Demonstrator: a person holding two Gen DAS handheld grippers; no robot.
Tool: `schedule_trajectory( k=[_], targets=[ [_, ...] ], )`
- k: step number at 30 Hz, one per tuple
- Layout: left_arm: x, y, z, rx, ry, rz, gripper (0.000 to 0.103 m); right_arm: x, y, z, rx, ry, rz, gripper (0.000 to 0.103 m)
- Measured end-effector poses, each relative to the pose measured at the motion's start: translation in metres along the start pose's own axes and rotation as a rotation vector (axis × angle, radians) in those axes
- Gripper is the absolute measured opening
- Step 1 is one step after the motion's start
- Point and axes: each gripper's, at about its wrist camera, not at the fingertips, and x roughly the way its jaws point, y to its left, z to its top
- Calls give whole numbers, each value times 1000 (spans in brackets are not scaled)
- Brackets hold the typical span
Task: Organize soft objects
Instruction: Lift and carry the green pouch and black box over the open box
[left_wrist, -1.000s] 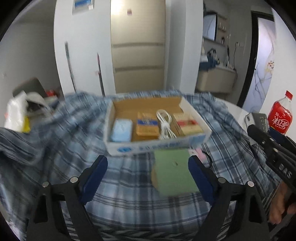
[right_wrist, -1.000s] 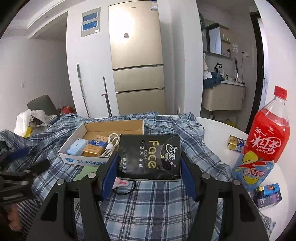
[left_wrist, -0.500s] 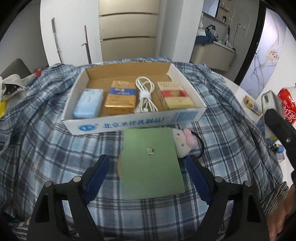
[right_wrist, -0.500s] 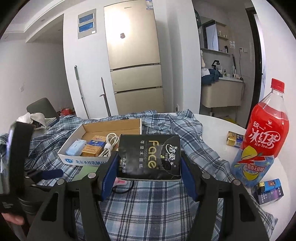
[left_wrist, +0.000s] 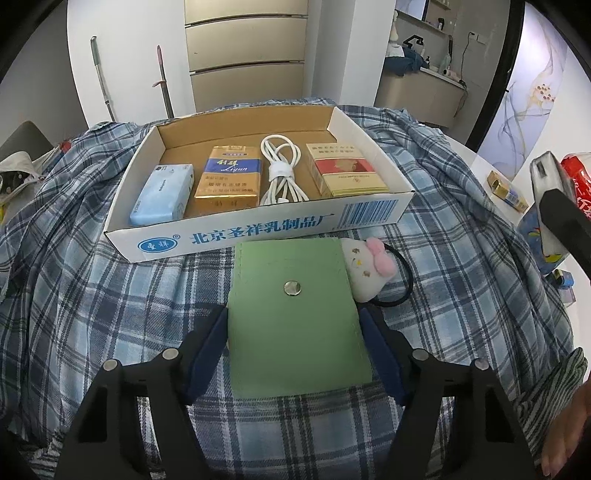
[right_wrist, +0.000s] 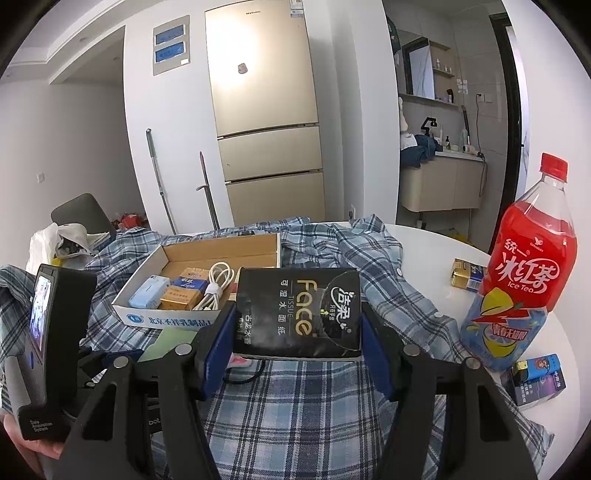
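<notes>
A green felt pouch (left_wrist: 295, 314) with a metal snap lies on the plaid shirt (left_wrist: 110, 295), just in front of the cardboard box (left_wrist: 258, 232). My left gripper (left_wrist: 295, 328) has closed its blue pads on the pouch's two sides. A white plush hair tie with a pink bow (left_wrist: 365, 267) lies at the pouch's right edge. My right gripper (right_wrist: 297, 332) is shut on a black Face tissue pack (right_wrist: 299, 310), held above the shirt (right_wrist: 314, 406). The box (right_wrist: 166, 319) shows to its left.
The box holds a blue tissue pack (left_wrist: 162, 199), two cigarette packs (left_wrist: 229, 177) and a white cable (left_wrist: 280, 173). A red iced tea bottle (right_wrist: 517, 280), small boxes (right_wrist: 535, 380) and a gold pack (right_wrist: 467, 275) stand on the white table at right.
My left gripper has dropped and moved forward over the green pouch, and its pads have closed in on the pouch's sides. The right gripper holds the tissue pack almost still.
</notes>
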Motion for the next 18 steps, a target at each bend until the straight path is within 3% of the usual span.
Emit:
schedule_trajectory(
  k=[11,18],
  targets=[
    [-27,-1,-7,40,-57,-10,73,2,-1,0,2,4,2,62],
    [-63,-3,-19,123,-204,82,72,2,-1,0,2,2,1,62]
  ],
)
